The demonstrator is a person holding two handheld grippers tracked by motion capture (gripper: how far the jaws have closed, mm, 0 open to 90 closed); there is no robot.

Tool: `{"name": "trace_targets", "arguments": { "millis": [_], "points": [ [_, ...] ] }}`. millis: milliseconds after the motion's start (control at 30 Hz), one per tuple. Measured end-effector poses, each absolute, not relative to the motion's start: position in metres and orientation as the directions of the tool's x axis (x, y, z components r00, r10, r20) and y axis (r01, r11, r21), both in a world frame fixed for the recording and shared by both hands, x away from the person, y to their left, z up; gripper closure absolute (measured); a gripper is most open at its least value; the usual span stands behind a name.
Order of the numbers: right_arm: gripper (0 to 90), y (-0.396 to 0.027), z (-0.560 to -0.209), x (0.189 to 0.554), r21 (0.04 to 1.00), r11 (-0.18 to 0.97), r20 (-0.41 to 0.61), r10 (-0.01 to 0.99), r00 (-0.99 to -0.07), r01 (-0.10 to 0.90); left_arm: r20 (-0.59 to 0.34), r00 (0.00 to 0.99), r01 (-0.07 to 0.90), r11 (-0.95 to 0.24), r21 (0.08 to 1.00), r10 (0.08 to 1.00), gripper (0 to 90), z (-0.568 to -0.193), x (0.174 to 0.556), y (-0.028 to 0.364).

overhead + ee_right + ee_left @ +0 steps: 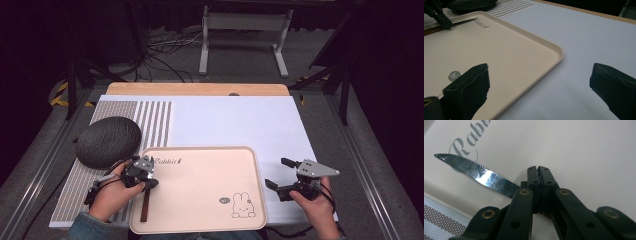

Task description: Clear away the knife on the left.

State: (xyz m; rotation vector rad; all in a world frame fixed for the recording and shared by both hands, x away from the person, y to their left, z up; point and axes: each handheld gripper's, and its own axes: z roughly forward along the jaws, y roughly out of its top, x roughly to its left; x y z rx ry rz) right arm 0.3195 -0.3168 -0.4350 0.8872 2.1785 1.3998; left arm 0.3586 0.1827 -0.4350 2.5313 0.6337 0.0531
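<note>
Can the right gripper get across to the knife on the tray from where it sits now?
Probably yes. The right gripper sits open beside the tray's right edge, and the tray surface between it and the knife is bare. But the left gripper is already shut on the knife near its handle, so only the blade is free.

A white-covered worktop (pixel 240 120) with a wooden far edge is seen on a grey carpeted floor (pixel 310 55). Beyond it, a white metal stand (pixel 245 30) and loose black cables (pixel 160 55) are set against deep darkness. Yellow-black hazard tape (pixel 60 95) is laid at the left.
</note>
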Motion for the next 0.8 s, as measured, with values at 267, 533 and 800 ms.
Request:
{"name": "trace_targets", "arguments": {
  "millis": [267, 533, 800],
  "points": [
    [3.5, -0.317, -0.435, 0.32, 0.911, 0.293, 0.005, 0.698, -0.716, 0.291, -0.077, 0.867, 0.425, -0.651, 0.629, 0.492, 51.7, -0.412, 0.351, 0.186],
    [3.5, -0.318, -0.433, 0.32, 0.918, 0.284, 0.0, 0.699, -0.715, 0.278, -0.01, 0.86, 0.36, -0.592, 0.721, 0.511, 12.9, -0.4, 0.344, 0.194],
    [3.4, -0.318, -0.431, 0.319, 0.923, 0.276, -0.002, 0.698, -0.716, 0.267, -0.005, 0.854, 0.325, -0.526, 0.786, 0.52, 6.7, -0.388, 0.338, 0.21]
  ]
}}
